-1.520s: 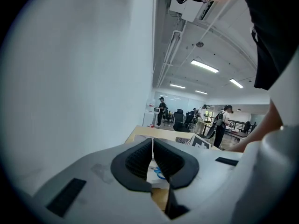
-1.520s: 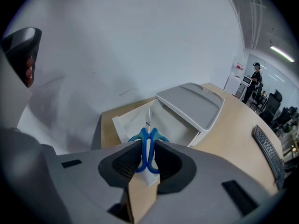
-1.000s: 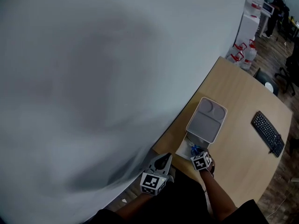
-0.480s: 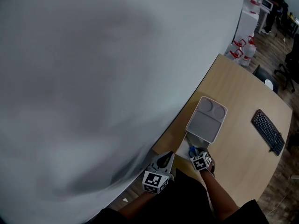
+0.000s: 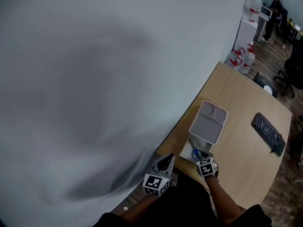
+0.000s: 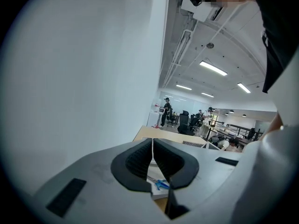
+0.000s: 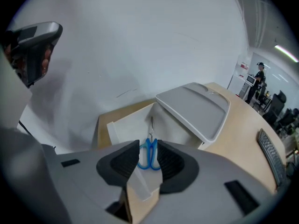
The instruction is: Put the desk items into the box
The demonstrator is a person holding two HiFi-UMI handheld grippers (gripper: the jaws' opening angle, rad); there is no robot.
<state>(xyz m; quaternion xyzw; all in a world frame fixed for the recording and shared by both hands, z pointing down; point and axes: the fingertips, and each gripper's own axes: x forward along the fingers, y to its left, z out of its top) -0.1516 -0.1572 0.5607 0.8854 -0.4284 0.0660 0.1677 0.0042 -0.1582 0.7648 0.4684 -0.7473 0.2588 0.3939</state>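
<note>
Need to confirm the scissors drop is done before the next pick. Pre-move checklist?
1. Blue scissors lying inside the white box: ok.
2. Right gripper jaws apart, gripping nothing: ok.
3. Left gripper shut, empty, off to the side: ok.
4. Lid clear of the box opening: ok.
5. Further items to pack: cannot tell; only a keyboard shows on the desk.
</note>
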